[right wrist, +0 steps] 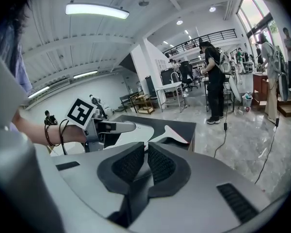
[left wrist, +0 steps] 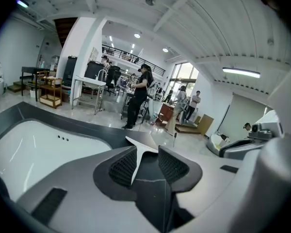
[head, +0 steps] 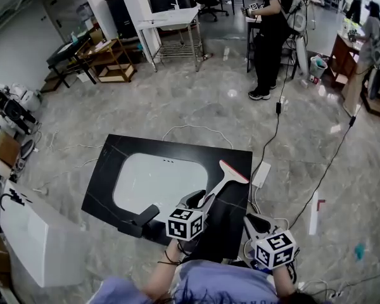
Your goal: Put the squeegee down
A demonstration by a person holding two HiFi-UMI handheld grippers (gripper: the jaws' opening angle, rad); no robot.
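Seemingly almost done: squeegee [head: 223,177] loose between parted left fingers [left wrist: 122,168], over worktop [head: 101,189]; right fingers [right wrist: 128,164] closed, empty.

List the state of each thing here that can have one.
Squeegee: handle between the left jaws, blade over the black counter.
Left hand-held gripper: open.
Right hand-held gripper: shut, empty.
Basin: empty.
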